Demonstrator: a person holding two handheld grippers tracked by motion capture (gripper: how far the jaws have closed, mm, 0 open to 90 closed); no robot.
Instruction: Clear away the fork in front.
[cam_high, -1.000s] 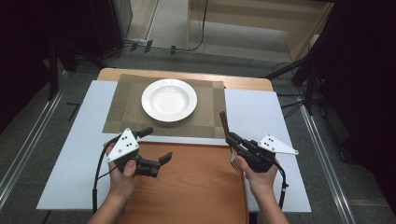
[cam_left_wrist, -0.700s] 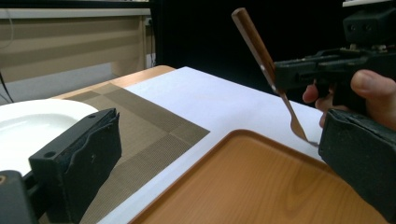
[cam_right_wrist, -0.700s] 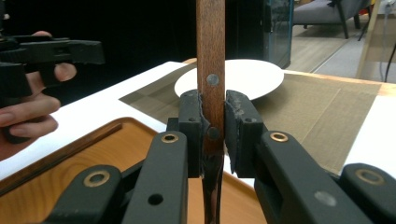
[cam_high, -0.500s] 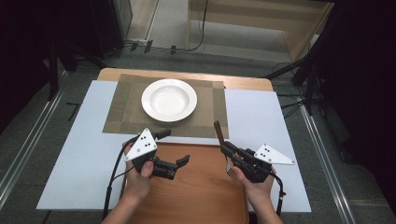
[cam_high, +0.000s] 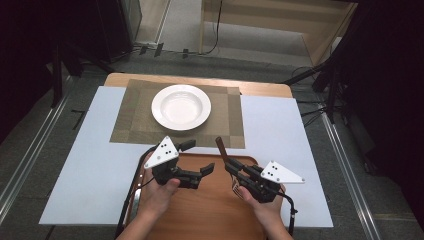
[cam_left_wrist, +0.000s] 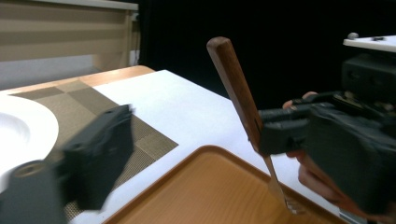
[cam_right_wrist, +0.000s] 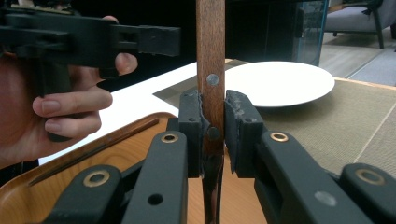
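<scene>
Right tongs (cam_high: 223, 156): black plastic, closed tight on the wooden handle of a fork (cam_right_wrist: 210, 70); in the right gripper view its two blocky pads press the handle from both sides just by a metal rivet.
Fork: flat brown wooden handle with rounded end and two rivets, thin metal neck and tines; held tilted over the tray, handle end up toward the plate, tines (cam_left_wrist: 292, 203) hanging low over the tray's right rim.
Left tongs (cam_high: 197, 157): black, angular, jaws apart with nothing between them; they have just been closing a little. They hover over the tray's far left part, pointing toward the fork, near it but not touching.
Left hand (cam_high: 159, 192): wrapped round the grip, a grey three-cornered plate with dark dots on top.
Right hand (cam_high: 264, 207): below its tongs, the same kind of plate on top.
Tray (cam_high: 210, 215): smooth orange-brown wood, rounded corners, raised rim, on the near middle of the counter.
Plate (cam_high: 181, 106): round, white, glossy, shallow bowl with broad rim, on the mat.
Mat (cam_high: 230, 125): woven, olive-brown, chequered in two shades, rectangular, beyond the tray.
Counter (cam_high: 90, 150): covered by a flat matt white sheet, with a light wood edge at the far side.
</scene>
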